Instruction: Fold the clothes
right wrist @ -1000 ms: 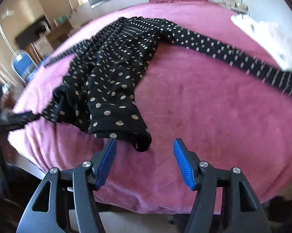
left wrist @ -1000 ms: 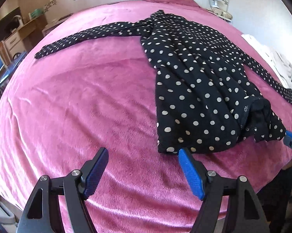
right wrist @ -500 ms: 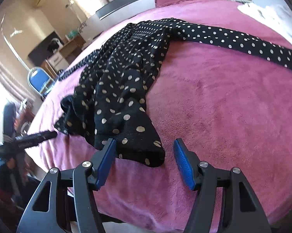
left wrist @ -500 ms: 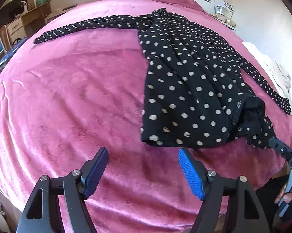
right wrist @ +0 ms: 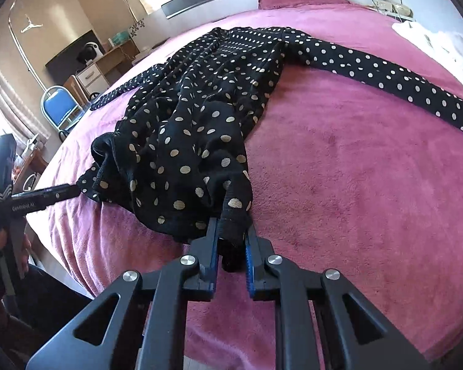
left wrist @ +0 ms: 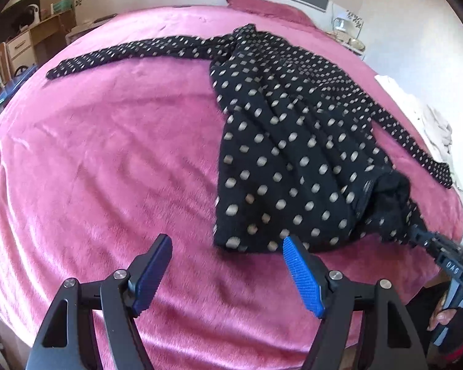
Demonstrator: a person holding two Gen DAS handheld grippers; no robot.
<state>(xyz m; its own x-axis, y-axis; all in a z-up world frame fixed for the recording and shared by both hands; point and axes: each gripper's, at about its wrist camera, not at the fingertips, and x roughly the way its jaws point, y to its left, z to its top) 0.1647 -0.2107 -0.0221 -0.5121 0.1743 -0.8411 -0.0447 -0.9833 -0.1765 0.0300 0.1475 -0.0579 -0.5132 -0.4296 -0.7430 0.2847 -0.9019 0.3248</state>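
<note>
One polka-dot garment with two long sleeves on one pink bed; beside that bed, one blue chair; two grippers.

Pink-blanketed bed, wooden desk, blue chair, sunlit beige walls.

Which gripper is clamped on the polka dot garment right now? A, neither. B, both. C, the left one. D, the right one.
D: in its own view the right gripper is shut on a corner of the polka dot garment, while the left gripper stands open over the pink blanket, short of the cloth.
</note>
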